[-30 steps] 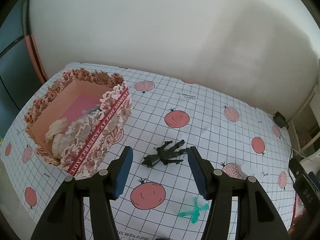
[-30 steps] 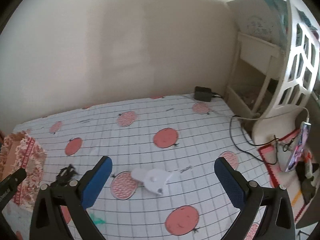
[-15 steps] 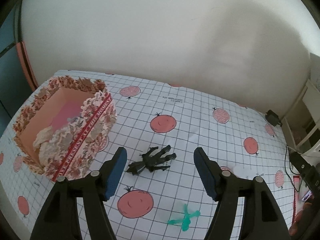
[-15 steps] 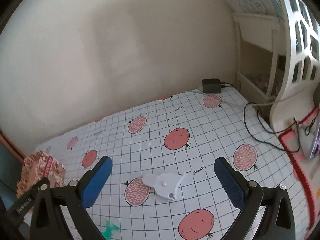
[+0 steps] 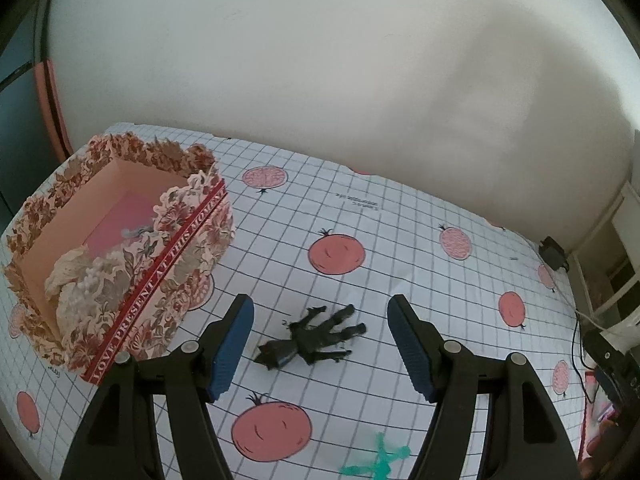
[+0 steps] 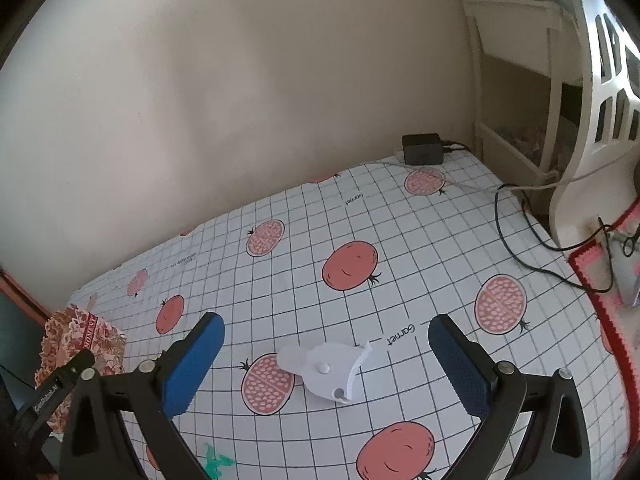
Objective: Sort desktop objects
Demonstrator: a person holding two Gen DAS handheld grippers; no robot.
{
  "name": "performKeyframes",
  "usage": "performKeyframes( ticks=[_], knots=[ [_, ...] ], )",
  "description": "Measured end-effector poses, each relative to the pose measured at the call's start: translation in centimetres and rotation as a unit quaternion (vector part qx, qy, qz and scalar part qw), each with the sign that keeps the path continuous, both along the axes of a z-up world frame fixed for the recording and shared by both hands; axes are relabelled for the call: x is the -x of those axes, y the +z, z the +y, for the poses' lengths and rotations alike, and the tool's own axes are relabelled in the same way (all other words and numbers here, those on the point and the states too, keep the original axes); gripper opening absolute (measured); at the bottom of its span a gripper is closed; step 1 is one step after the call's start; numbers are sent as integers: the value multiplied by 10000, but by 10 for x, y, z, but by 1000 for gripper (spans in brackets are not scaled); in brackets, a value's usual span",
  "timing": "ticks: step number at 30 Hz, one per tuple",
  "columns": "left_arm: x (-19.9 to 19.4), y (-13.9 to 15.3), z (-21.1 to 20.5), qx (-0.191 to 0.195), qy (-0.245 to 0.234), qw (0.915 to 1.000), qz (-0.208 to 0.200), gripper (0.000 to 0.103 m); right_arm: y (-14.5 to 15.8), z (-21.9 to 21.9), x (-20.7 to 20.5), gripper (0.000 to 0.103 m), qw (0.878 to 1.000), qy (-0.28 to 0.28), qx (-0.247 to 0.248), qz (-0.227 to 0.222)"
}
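A black toy figure lies on the grid-patterned cloth, just beyond and between the fingers of my left gripper, which is open and holds nothing. A flat white plastic piece lies on the cloth in the right wrist view, just ahead of my right gripper, whose jaws stand wide open and apart from it. A floral cardboard box stands at the left with pale items inside. A small green toy lies near the lower edge, behind the left fingertips.
The tablecloth ends at a plain wall. A black power adapter sits at the far corner, and its cable runs along the right side. A white shelf unit stands to the right.
The left jaws have widened and the left gripper has come lower over the black figure. The right gripper has rolled and sunk, so the white piece now sits centred between its fingers.
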State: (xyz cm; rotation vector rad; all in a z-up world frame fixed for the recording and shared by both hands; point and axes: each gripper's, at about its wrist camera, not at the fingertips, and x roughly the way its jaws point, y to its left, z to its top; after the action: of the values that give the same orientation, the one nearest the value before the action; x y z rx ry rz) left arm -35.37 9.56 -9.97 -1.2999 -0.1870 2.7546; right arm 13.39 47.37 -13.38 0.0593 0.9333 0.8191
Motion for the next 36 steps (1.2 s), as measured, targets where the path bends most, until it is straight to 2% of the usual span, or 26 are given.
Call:
performKeyframes(
  ticks=[4,9,12,22,27,36],
  knots=[
    [7,-8,-5,26,-49,10000,-50,71,-3,-1,-1,103,9998,-100,-148,46],
    [16,-24,-6,-9,-171,9994,-302,71,-9,1,-4,103,9995,-281,-143,33],
    [19,-32,-4,-36,-267,9989,-391,79,-17,3,-7,103,9992,-308,-163,177],
    [30,-58,2,-21,-462,9969,-639,81,-55,22,-6,103,9981,-245,288,477],
    [34,-70,2,-131,-546,9961,-684,81,-69,34,-1,103,9970,-145,543,536],
    [37,-85,11,316,-723,9937,-793,81,-85,46,3,103,9950,-117,769,628]
  ],
)
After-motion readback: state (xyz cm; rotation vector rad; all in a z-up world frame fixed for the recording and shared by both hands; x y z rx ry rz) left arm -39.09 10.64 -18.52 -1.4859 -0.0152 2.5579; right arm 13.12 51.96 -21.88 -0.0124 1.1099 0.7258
